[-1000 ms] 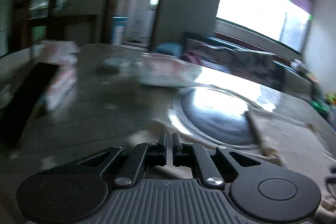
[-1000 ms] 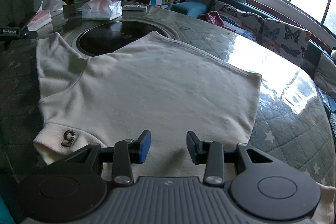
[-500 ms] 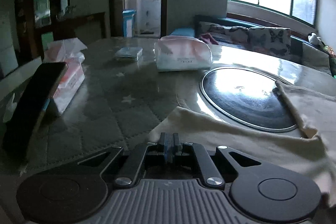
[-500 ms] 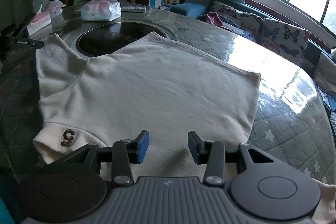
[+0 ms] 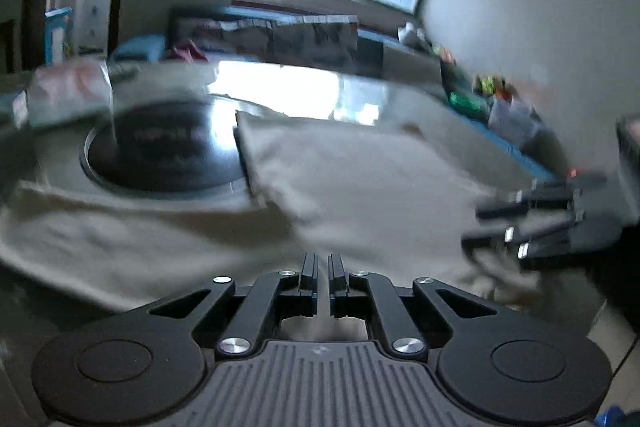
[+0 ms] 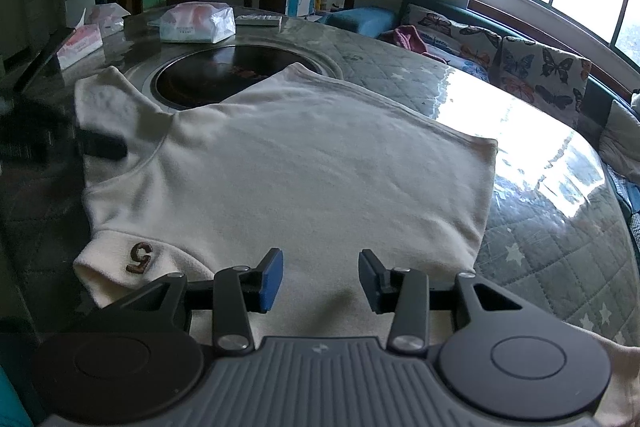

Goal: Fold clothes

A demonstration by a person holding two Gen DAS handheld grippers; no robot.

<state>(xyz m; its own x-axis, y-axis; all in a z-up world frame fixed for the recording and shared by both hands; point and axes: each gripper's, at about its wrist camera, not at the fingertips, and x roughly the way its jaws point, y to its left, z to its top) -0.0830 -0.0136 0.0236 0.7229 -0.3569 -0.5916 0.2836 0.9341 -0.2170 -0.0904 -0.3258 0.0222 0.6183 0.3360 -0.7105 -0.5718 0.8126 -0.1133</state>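
A cream sweater (image 6: 312,163) lies spread flat on the round table, with a brown "5" patch (image 6: 139,257) on its near left cuff. My right gripper (image 6: 320,277) is open and empty, low over the sweater's near edge. My left gripper (image 5: 323,267) is shut, nothing visibly between its fingers, above the sweater (image 5: 360,187) in its blurred view. It also shows as a dark blur over the far sleeve in the right wrist view (image 6: 100,147). The right gripper shows at the right of the left wrist view (image 5: 520,223).
A dark round hob (image 6: 232,75) is set in the table under the sweater's far edge. Tissue packs (image 6: 196,23) and a remote (image 6: 258,20) sit at the back. A propped phone (image 6: 44,59) stands at left. A butterfly-patterned sofa (image 6: 520,55) lies beyond the table.
My left gripper has swung right, from facing the table's left side to facing the sweater body and the right gripper, still shut. The right gripper has stayed put and open.
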